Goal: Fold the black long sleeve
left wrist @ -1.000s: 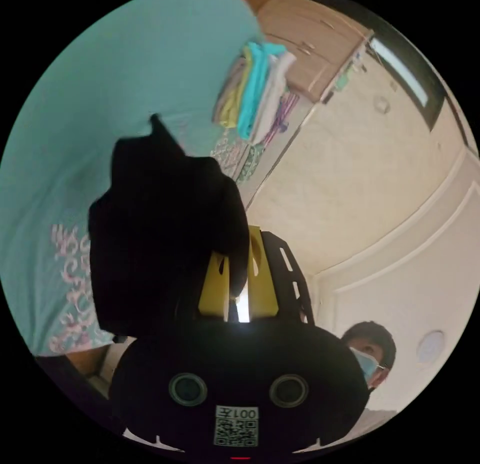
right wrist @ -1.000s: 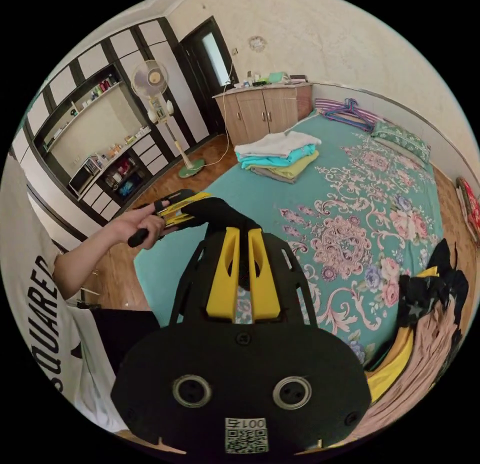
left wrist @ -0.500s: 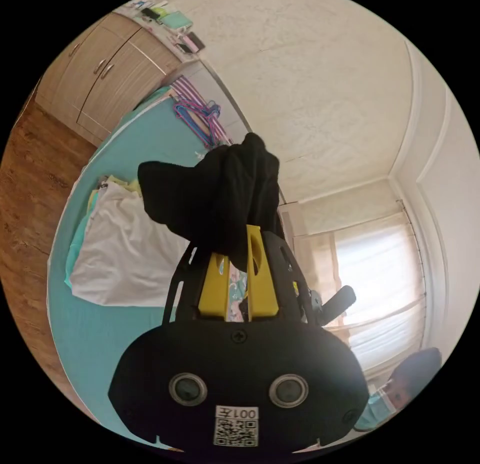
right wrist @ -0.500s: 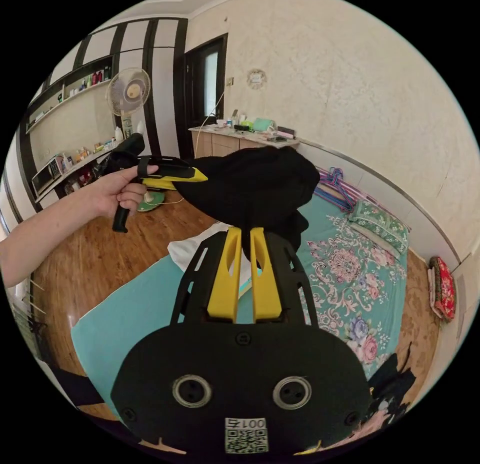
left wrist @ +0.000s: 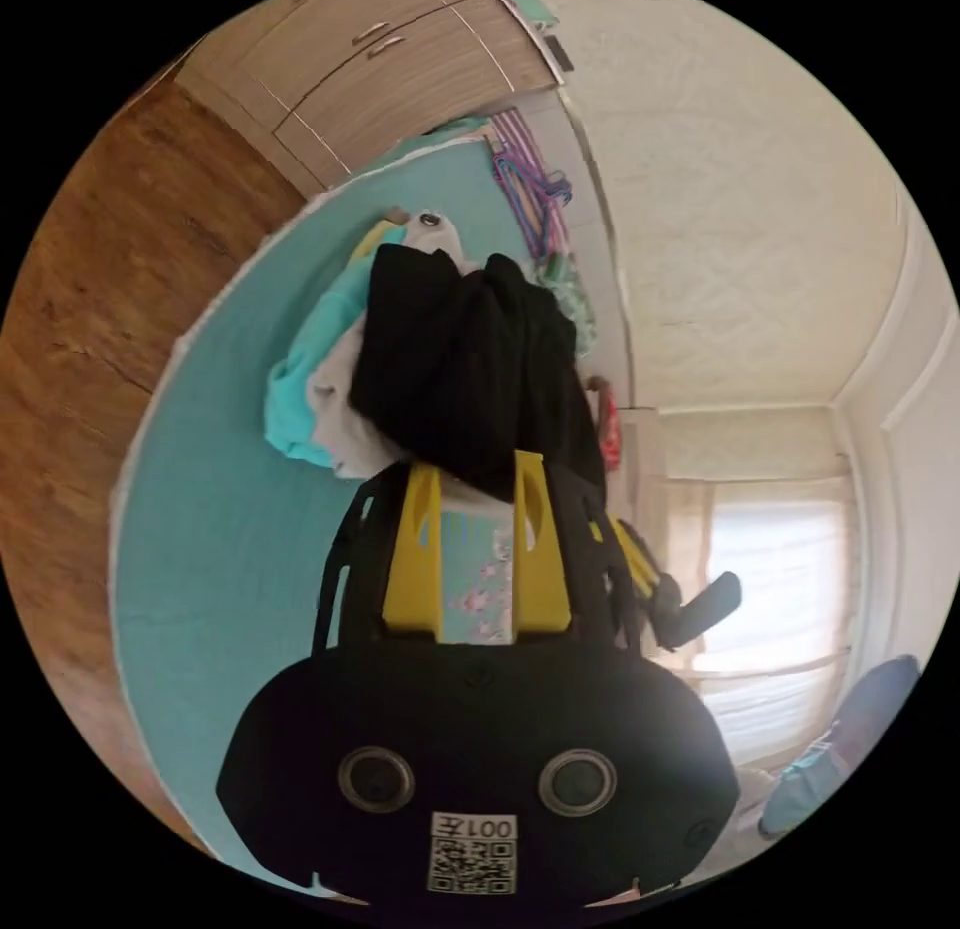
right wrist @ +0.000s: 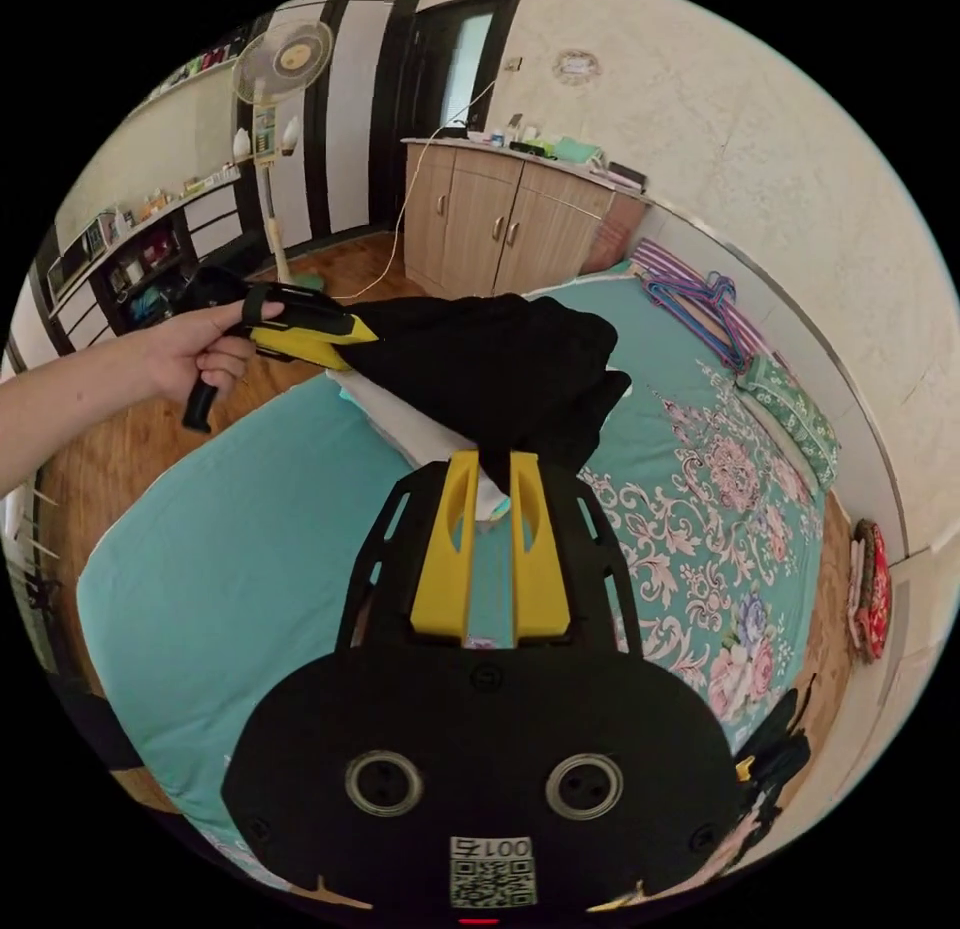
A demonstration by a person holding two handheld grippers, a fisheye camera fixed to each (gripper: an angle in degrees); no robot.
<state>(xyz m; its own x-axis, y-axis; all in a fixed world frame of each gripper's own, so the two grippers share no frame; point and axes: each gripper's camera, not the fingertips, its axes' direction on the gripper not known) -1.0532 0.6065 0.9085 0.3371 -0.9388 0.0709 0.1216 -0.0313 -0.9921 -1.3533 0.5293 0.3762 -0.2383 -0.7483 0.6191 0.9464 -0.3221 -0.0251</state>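
The black long sleeve (right wrist: 495,369) is bunched into a folded bundle and hangs in the air over the bed (right wrist: 230,569), stretched between the two tools. In the right gripper view it spans from the left hand-held gripper (right wrist: 345,334), at the left of the bundle, to the right hand-held gripper (right wrist: 492,469), whose yellow jaws stand a little apart with the lower edge of the black cloth dipping between their tips; whether they press on it I cannot tell. The left hand-held gripper, held by a hand (right wrist: 190,354), has its yellow tip buried in the cloth's edge, so it looks to be grasping the garment there.

In the left gripper view the black long sleeve (left wrist: 470,369) sits bunched right at the tips of the left hand-held gripper (left wrist: 478,474); the jaws are spread with a gap between them and the cloth fills the space at their ends.

Just beneath the bundle, on the bed, lies a stack of folded clothes (left wrist: 310,409) in white, turquoise and yellow. The bed has a turquoise sheet with a pink floral pattern (right wrist: 730,489). Coloured hangers (right wrist: 700,304) lie near the wall, beside a green pillow (right wrist: 795,409). A wooden cabinet (right wrist: 490,234) stands past the bed, a standing fan (right wrist: 275,89) on the wooden floor (right wrist: 110,449), and a heap of dark clothes (right wrist: 780,754) rests at the bed's near edge.
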